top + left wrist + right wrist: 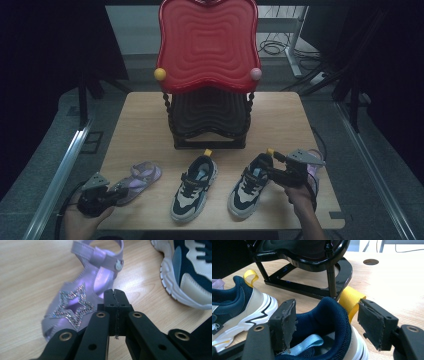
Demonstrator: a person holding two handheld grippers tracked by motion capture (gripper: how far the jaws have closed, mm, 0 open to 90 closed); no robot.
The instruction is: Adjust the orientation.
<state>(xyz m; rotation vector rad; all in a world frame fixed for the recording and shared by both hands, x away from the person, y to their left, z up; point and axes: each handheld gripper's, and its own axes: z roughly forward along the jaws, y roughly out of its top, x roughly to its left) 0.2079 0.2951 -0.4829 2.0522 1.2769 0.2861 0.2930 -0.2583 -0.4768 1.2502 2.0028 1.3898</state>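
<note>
A pair of navy, beige and white sneakers lies at the front of the wooden table (280, 115). My right gripper (268, 169) (328, 325) is open around the heel of the right sneaker (246, 190) (322, 312). One jaw is inside the collar and the other is outside by the yellow pull tab (349, 301). The left sneaker (192, 189) (239, 302) (190, 272) lies apart. My left gripper (116, 192) (115, 292) is shut, its tip at the side edge of a purple star sandal (141, 178) (75, 302). I see nothing between its jaws.
A two-tier rack with a red wavy top tray (207, 45) and a black lower shelf (210, 112) stands mid-table; its black base (312, 287) is just beyond the sneakers. Something pink (314, 172) lies behind the right gripper. Metal rails flank the table.
</note>
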